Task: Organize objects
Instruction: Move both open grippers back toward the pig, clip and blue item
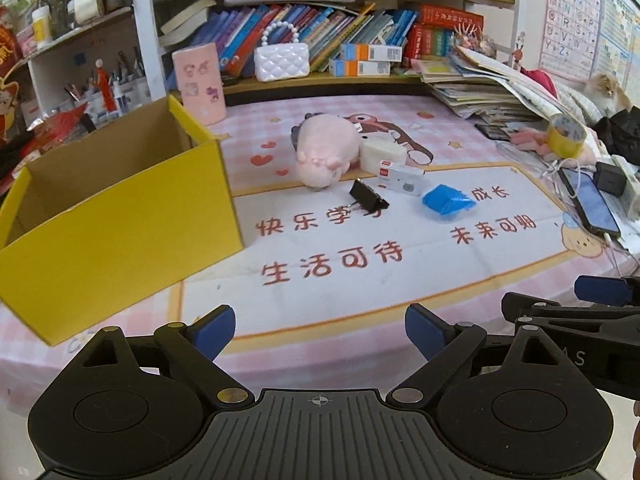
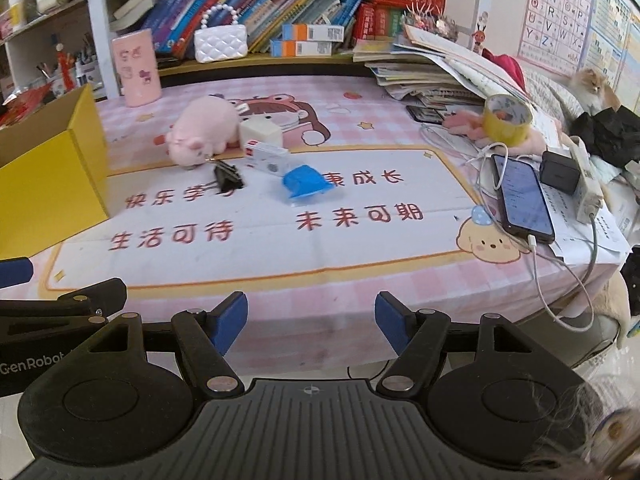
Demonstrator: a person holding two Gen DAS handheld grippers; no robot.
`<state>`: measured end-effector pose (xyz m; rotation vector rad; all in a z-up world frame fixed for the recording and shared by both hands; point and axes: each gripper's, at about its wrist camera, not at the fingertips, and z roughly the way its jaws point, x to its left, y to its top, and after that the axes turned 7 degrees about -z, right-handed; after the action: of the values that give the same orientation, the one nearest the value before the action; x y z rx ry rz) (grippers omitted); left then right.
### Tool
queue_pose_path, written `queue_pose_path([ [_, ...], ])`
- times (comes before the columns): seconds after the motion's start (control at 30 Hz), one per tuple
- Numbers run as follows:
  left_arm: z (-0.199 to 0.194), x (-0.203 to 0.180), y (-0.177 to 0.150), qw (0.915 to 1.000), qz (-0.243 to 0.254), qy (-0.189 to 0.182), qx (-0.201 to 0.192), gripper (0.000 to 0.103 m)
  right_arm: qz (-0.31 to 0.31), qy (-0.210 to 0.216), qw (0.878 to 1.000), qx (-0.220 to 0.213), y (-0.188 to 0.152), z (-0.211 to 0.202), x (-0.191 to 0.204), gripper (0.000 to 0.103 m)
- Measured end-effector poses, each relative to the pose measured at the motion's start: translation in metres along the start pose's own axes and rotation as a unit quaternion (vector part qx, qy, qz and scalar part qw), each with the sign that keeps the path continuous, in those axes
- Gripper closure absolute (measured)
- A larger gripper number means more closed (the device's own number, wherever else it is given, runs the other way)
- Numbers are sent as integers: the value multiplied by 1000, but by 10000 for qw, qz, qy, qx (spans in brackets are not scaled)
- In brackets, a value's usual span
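Left gripper (image 1: 320,332): jaws spread wide, nothing between the blue pads (image 1: 216,330). It sits above the near edge of the mat (image 1: 360,280), pointing down and forward. Right gripper (image 2: 311,322): jaws parted, narrower than the left, nothing between them. It sits just beside the left gripper, on its right; each gripper's arm shows at the edge of the other's view.

Task items, all well ahead of both sets of fingers:
- Box (image 1: 120,240): yellow, open at the top, ahead and left of the left fingers; nothing shows in the visible part of its interior.
- Plush (image 1: 324,152): pink, farthest of the cluster, straight ahead of the left fingers.
- Block (image 1: 382,152): white, touching the plush on its right.
- Carton (image 1: 402,176): small, white with a red label, in front of the block.
- Clip (image 1: 368,196): black binder clip, nearer than the carton, just beside it.
- Packet (image 1: 448,202): blue, right of the clip, slightly apart.

From the right wrist view the cluster lies ahead and left of the right fingers; a phone (image 2: 524,198) on a cable lies ahead and right.
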<state>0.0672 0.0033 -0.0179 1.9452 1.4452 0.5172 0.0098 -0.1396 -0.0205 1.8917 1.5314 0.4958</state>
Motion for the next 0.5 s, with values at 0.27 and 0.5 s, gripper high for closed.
queue_pose_path([
  [0.27, 32, -18, 23, 9998, -127, 109, 120, 9, -36, 99, 9999, 77, 27, 37, -28, 34],
  [0.5, 56, -25, 39, 9985, -421, 286, 218, 9, -229, 247, 9994, 96, 47, 72, -45, 35],
])
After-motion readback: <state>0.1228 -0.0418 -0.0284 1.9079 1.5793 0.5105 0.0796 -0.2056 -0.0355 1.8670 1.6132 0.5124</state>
